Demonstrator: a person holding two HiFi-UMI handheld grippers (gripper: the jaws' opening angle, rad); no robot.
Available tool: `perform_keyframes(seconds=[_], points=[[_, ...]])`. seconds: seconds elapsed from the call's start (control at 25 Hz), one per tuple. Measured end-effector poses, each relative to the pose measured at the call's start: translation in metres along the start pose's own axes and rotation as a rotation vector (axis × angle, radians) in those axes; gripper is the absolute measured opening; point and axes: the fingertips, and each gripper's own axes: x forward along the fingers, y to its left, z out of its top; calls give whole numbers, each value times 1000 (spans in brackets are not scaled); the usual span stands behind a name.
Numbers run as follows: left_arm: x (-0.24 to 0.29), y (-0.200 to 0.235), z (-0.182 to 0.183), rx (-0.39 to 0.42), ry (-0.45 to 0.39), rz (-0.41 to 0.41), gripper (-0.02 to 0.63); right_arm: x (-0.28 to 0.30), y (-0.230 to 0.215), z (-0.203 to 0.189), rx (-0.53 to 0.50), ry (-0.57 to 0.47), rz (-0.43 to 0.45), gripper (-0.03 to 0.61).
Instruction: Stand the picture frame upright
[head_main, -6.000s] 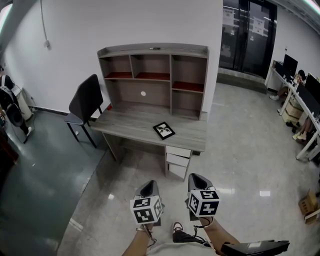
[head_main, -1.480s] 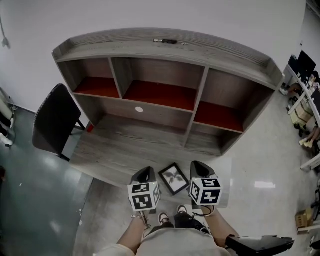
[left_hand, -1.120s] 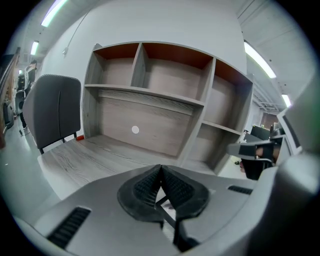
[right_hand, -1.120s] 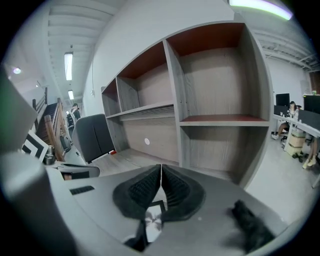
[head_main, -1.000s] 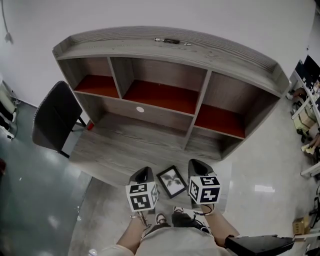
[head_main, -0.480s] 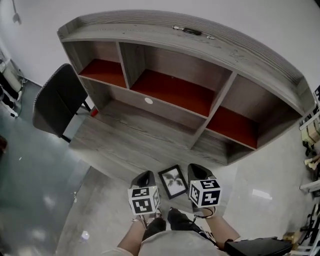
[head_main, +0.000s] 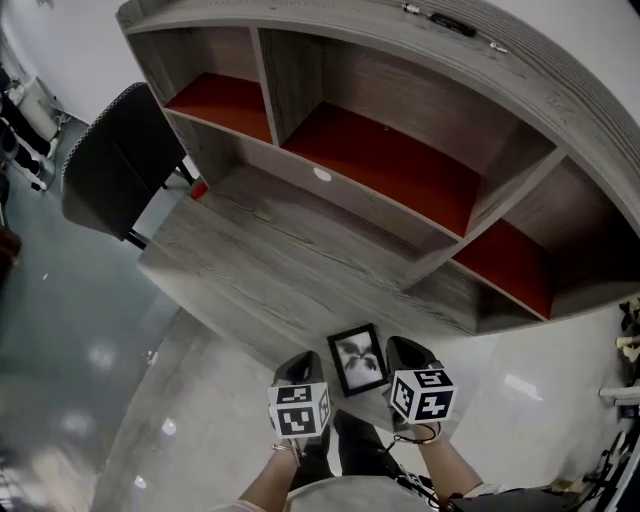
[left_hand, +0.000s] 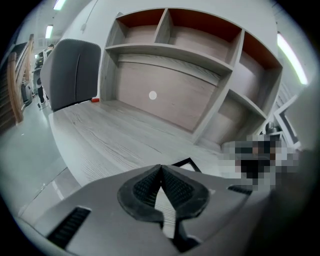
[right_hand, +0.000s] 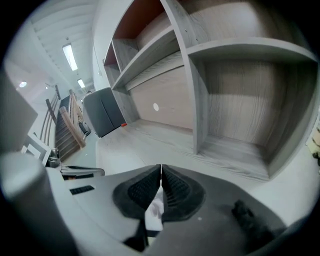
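Head view: picture frame (head_main: 358, 360) flat, lengthwise away; left gripper (left_hand: 161, 167), right gripper (right_hand: 161, 167) fingers together.

- Left tool (head_main: 303, 360): grey wedge-shaped shell carrying a cube (head_main: 299, 410) with black-and-white square markers.
- Right tool (head_main: 402, 347): the same grey shell and marker cube, with a thin black cable (head_main: 425, 436) looping behind it.
- Pads (left_hand: 142, 187): black, ribbed and rounded, set in smooth grey plastic with a dark slot (left_hand: 70, 227).
- Clothing: light top (head_main: 335, 497), dark trousers (head_main: 360, 455).
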Motion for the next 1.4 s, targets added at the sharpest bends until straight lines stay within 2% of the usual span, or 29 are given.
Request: perform_keyframes(seconds=[0.4, 0.56, 1.0, 1.28, 1.4], points=[[23, 0, -28, -25, 57, 12, 12, 30, -4, -45, 13, 114, 76, 32], [28, 2, -36, -34, 75, 22, 12, 35, -7, -57, 8, 145, 81, 34], [35, 6, -52, -62, 101, 42, 12, 51, -13, -67, -15, 198, 121, 35], [41, 12, -50, -85, 89, 56, 12, 58, -11, -76, 16, 239, 174, 37], [40, 15, -49, -90, 86, 60, 12, 59, -9, -78, 15, 262, 193, 66]])
